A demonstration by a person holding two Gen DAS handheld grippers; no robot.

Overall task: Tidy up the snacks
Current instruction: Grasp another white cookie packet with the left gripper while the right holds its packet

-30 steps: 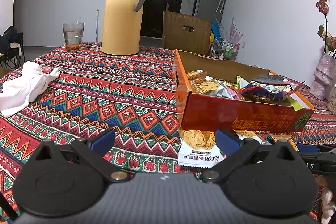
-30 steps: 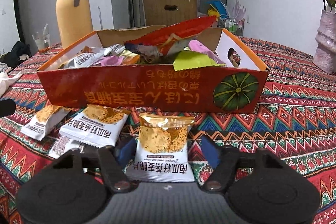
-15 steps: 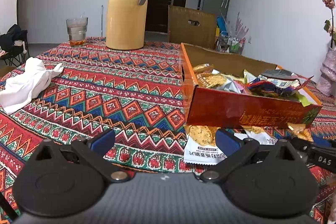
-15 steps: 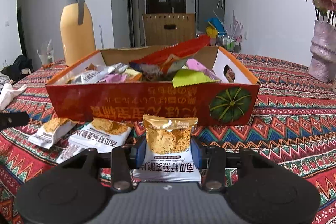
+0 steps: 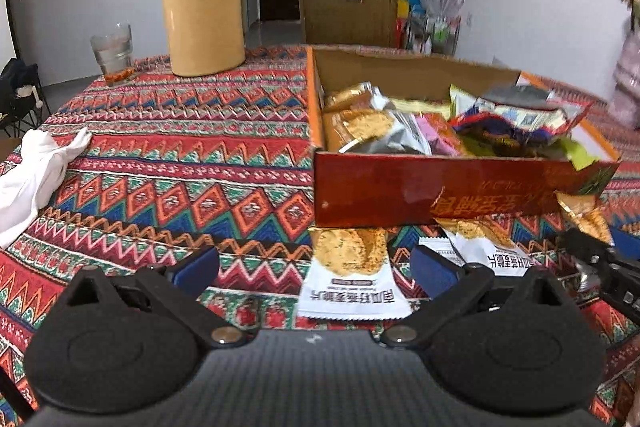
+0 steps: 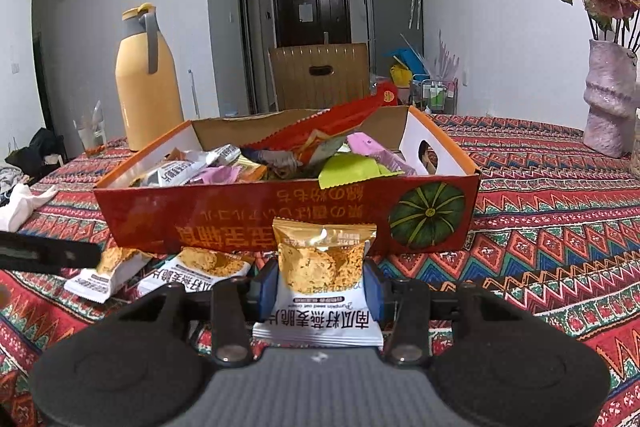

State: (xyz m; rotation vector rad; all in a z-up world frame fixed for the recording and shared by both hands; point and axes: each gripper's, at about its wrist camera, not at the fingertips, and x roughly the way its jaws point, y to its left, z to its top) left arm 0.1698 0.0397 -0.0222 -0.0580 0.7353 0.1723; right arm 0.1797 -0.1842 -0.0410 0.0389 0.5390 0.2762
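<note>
Left gripper (image 5: 314, 267) jaws wide, one crisp packet (image 5: 352, 275) flat on tablecloth (image 5: 180, 167) between them, untouched, just near of red snack box (image 5: 420, 195). Right gripper (image 6: 320, 285) jaws narrow, clamped on held crisp packet (image 6: 322, 279), lifted before box front.

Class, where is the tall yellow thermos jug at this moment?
In both wrist views the yellow thermos jug stands upright at the far left of the patterned table, beside the drinking glass and left of the snack box.
</note>
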